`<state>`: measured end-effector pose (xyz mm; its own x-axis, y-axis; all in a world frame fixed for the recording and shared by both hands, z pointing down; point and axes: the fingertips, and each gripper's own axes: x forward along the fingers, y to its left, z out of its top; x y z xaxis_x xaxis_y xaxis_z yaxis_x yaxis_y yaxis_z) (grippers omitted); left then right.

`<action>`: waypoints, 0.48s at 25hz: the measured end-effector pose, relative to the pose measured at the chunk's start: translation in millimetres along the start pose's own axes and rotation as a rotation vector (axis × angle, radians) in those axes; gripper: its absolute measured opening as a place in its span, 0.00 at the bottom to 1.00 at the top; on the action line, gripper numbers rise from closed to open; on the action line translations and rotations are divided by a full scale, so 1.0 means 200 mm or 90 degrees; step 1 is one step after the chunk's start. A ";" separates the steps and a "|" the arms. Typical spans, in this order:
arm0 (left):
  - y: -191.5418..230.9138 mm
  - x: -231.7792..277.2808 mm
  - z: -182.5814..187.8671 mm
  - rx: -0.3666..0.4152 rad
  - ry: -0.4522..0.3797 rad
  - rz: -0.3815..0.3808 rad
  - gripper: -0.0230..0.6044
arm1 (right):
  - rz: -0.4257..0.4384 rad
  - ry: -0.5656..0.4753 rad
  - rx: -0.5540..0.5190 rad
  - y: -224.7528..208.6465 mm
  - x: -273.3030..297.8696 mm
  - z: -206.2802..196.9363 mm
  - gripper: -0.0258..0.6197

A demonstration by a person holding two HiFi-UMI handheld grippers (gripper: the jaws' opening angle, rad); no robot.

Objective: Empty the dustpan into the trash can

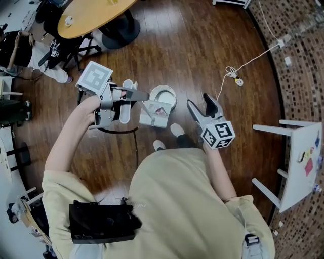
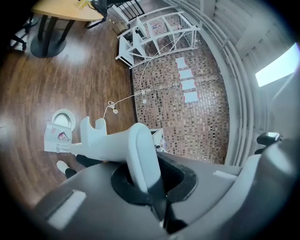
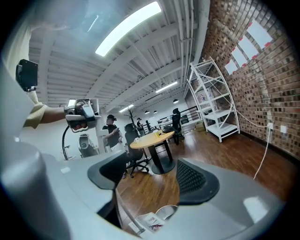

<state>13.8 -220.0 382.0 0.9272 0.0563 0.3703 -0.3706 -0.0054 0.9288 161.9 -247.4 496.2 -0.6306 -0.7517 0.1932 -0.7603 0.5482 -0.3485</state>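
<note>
My left hand-held gripper [image 1: 134,95] is clenched across the pale grey handle of the dustpan [image 2: 105,140], and the handle's forked end sticks out past the pads. I judge the dustpan to be light, rigid plastic. Its handle is smooth and rounded and could roll in the pads, so a firm hold across the middle of the handle suits it.

To the right and lower, a white scoop [image 1: 148,119] holding a printed paper [image 1: 159,110] sits just beside the round white trash can [image 1: 163,95]. I take the scoop for the dustpan's own pan, though its joint to the handle is not plain. The paper looks loose and light, apt to slide out early. The can seems small and easy to knock over.

My right hand-held gripper [image 1: 200,101] is released, with nothing between its jaws.

No surface carries any of this. Everything is over a dark wood floor [image 1: 202,45]. A round yellow table [image 1: 91,15] stands at the upper left and a white cable [image 1: 250,61] trails across the boards. At the right, a white shelf rack [image 1: 298,167] stands on a band of small mosaic tiles [image 1: 298,76].
</note>
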 end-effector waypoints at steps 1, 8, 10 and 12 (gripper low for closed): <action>0.00 0.01 0.00 -0.002 0.001 -0.021 0.04 | -0.003 -0.002 -0.001 0.02 -0.01 -0.01 0.55; -0.01 0.03 0.16 -0.018 -0.030 -0.103 0.04 | -0.027 -0.012 0.002 -0.01 -0.08 -0.04 0.55; -0.01 0.06 0.31 -0.030 -0.030 -0.103 0.04 | -0.030 -0.005 0.009 -0.10 -0.07 -0.02 0.55; -0.02 0.07 0.43 -0.037 -0.028 -0.099 0.04 | -0.029 0.002 0.016 -0.14 -0.04 -0.01 0.55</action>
<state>33.8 -305.8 385.3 0.9746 0.0084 0.2238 -0.2239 0.0577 0.9729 188.2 -255.8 506.0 -0.5958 -0.7746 0.2121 -0.7840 0.5038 -0.3627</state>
